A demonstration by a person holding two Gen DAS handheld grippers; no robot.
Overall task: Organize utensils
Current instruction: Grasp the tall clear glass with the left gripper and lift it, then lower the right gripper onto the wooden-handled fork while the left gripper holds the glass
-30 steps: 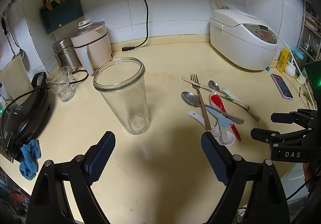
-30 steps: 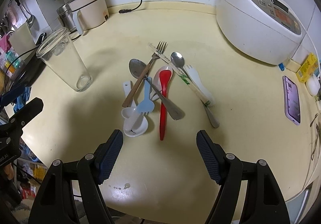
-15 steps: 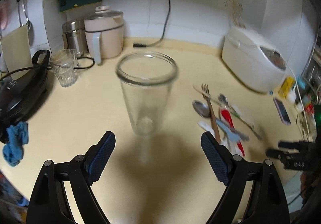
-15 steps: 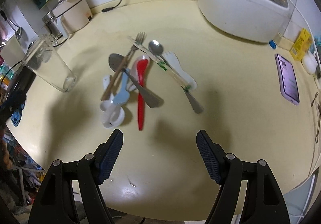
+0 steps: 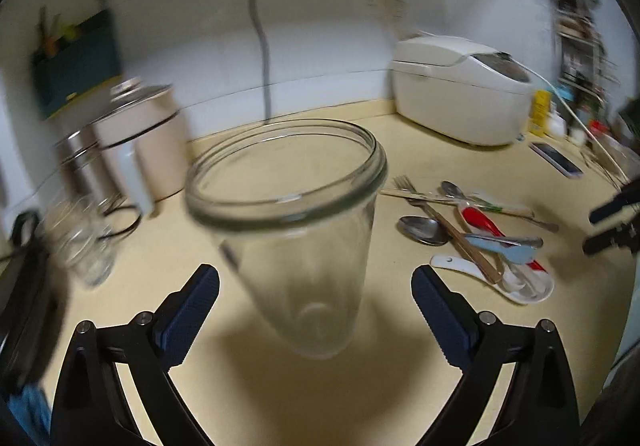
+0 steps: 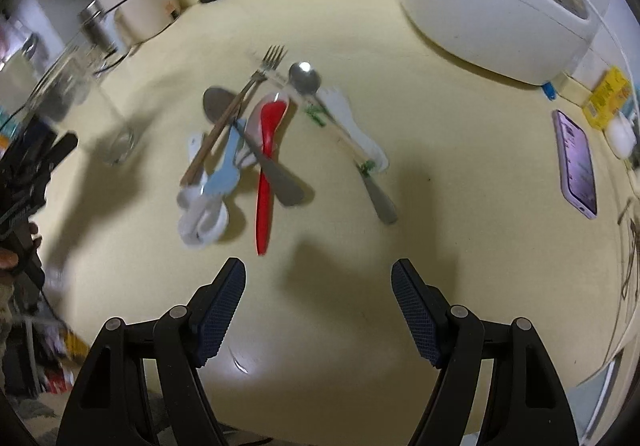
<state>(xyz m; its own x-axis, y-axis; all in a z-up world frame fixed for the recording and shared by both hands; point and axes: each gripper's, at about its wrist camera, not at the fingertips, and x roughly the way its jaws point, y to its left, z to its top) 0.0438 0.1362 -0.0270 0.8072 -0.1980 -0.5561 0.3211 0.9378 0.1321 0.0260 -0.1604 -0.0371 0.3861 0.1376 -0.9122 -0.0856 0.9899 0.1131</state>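
A tall clear glass jar (image 5: 296,230) stands empty on the cream counter, right in front of my left gripper (image 5: 316,298), which is open with the jar's base between its fingers but not touched. To the jar's right lies a pile of utensils (image 5: 472,238): metal fork, spoons, a red spoon, a blue plastic fork, white ceramic spoons. In the right wrist view the same pile (image 6: 264,142) lies ahead of my right gripper (image 6: 318,298), which hangs open above bare counter. The red spoon (image 6: 268,162) points toward it. The jar (image 6: 80,102) shows blurred at left.
A white rice cooker (image 5: 460,86) stands at the back right, a phone (image 6: 578,162) lies near the right edge. A beige pot (image 5: 140,134), a steel canister and a small glass (image 5: 80,242) stand at the left. A black cable hangs down the wall.
My left gripper has moved in on the jar and sunk, so the jar now sits large between its fingers. The right gripper has shifted slightly toward the utensil pile.
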